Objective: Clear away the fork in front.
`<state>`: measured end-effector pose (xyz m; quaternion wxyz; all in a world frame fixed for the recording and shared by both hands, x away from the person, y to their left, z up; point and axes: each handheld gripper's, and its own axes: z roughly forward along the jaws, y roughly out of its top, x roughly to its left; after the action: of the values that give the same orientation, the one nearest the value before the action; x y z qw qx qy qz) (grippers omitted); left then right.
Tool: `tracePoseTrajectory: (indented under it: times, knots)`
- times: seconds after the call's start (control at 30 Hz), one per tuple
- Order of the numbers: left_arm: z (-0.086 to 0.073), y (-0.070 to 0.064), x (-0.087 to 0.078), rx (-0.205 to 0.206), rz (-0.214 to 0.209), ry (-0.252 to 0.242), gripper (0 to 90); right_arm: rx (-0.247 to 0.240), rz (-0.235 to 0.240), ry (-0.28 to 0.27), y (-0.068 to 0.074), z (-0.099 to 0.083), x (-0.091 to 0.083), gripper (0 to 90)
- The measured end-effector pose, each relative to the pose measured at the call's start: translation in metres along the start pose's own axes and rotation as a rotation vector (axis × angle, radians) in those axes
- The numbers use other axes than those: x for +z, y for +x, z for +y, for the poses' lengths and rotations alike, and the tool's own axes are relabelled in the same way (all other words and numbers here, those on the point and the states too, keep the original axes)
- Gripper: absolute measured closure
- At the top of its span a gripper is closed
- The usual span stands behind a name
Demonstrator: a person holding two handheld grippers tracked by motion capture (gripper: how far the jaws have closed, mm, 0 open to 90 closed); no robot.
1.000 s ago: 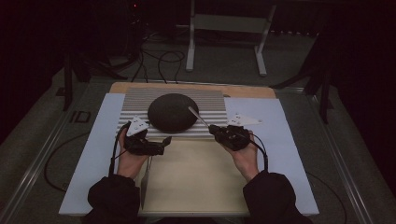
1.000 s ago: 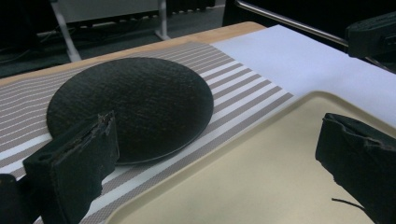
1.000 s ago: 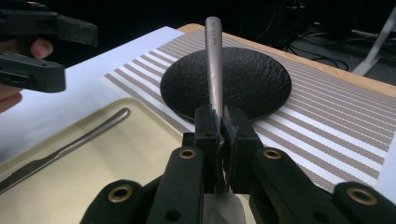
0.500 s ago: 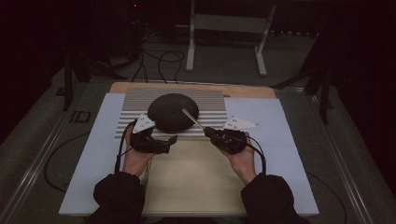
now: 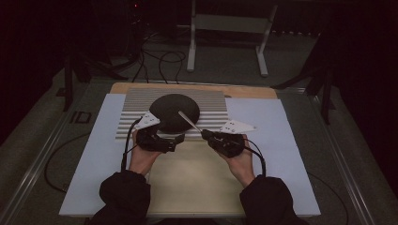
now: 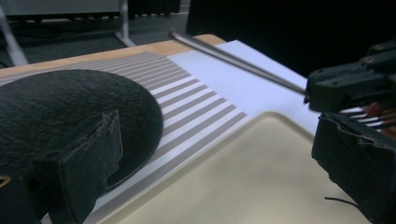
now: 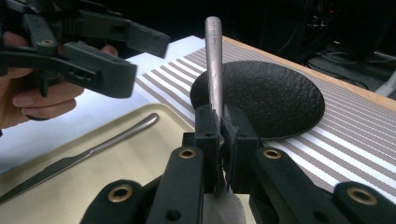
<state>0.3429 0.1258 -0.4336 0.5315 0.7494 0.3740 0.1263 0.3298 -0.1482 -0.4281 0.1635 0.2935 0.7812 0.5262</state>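
Note:
My right gripper [image 5: 209, 136] [image 7: 223, 128] is shut on a metal utensil [image 5: 188, 121] [image 7: 213, 60], whose handle slants up over the near edge of a black round plate [image 5: 173, 111] [image 7: 266, 95]. The plate rests on a striped placemat [image 5: 213, 105]. My left gripper [image 5: 174, 140] [image 6: 215, 172] hangs open beside the plate, over the far edge of a beige tray [image 5: 197, 178] [image 6: 233, 182], with nothing between its jaws. In the left gripper view the held utensil [image 6: 233, 60] runs to the right gripper [image 6: 345, 88]. A knife [image 7: 88, 151] lies on the tray.
A white mat [image 5: 277, 140] covers the table under the placemat and tray. Beyond the wooden far edge [image 5: 192, 87] stand a metal frame [image 5: 225, 28] and floor cables [image 5: 159, 58]. Rails run along both table sides.
Both grippers have drifted a little inward toward each other. The utensil's handle tip has shifted left over the plate. Jaw states are unchanged.

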Motion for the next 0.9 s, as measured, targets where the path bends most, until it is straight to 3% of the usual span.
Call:
tracePoseTrajectory:
  times: [0.13, 0.37, 0.53, 0.9]
  knots:
    - [0.002, -0.002, 0.003, -0.015, -0.027, -0.005, 4.4, -0.007, 0.003, -0.009, 0.002, 0.000, 0.001, 85.6]
    - [0.006, -0.006, 0.008, -0.047, -0.051, -0.008, 26.3, -0.023, 0.017, -0.027, 0.008, -0.001, 0.004, 85.6]
    - [0.007, -0.006, 0.011, -0.088, -0.099, -0.030, 40.3, -0.031, 0.028, -0.034, 0.012, -0.001, 0.007, 85.6]
    - [0.007, -0.008, 0.013, -0.120, -0.162, -0.066, 56.5, -0.075, 0.030, -0.059, 0.023, -0.003, 0.012, 85.6]
